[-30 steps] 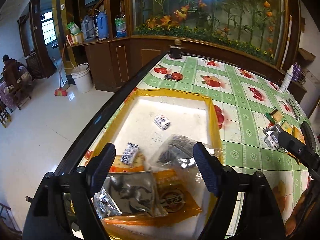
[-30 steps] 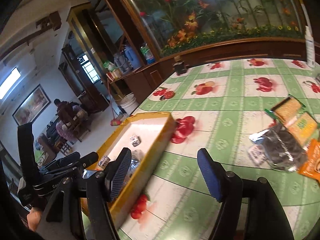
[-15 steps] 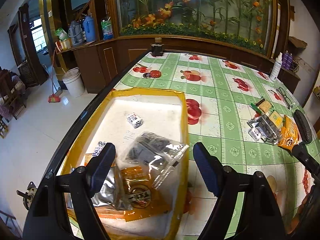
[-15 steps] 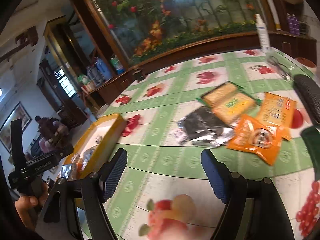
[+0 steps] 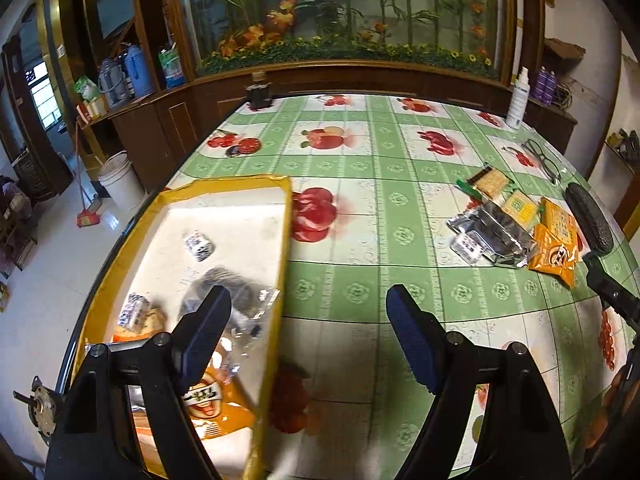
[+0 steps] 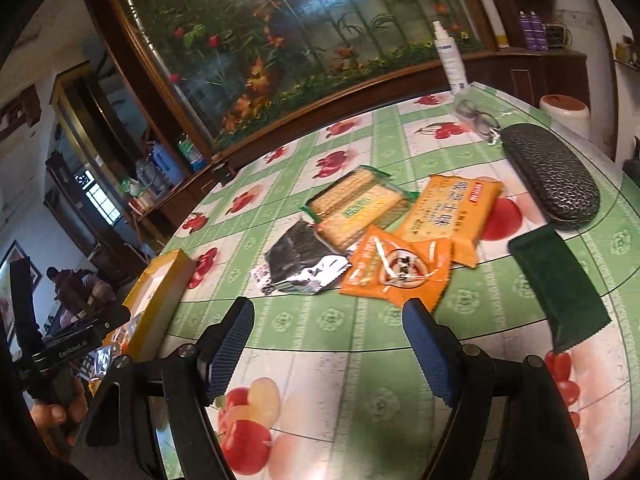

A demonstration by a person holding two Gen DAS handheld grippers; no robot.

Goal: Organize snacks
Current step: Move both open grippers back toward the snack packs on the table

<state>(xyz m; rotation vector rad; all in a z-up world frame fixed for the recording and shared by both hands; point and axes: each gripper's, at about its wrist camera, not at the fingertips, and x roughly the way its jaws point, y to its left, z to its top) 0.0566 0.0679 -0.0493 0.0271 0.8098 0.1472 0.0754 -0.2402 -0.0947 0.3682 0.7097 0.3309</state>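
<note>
1. Both views have swung right since a second ago: the tray (image 5: 182, 196), then centre frame in the left view, now sits lower left, and the loose snack pile (image 6: 384, 240), then at the right edge of the right view, now fills mid-frame.
2. Worktop (image 6: 320, 380): a glossy fruit-print cloth, green checks, likely slick, so flat packets may slide when nudged. Behind it stands a dark wooden cabinet with a flower-painted glass panel; tiled floor at far left.
3. Tray already holds several packets; a glasses case (image 6: 550, 178) lies right of the pile.
4. Left claw (image 5: 308, 336) gapes, nothing between the jaws, straddling the tray's right wall. Right claw (image 6: 328, 344) also apart and empty, hanging just short of the pile.
5. Orange packet (image 6: 394, 272) lies nearest: light, crinkly, probably brittle inside. Pinch a crimped edge, gently. The foil pouch (image 6: 304, 264) looks slippery.
</note>
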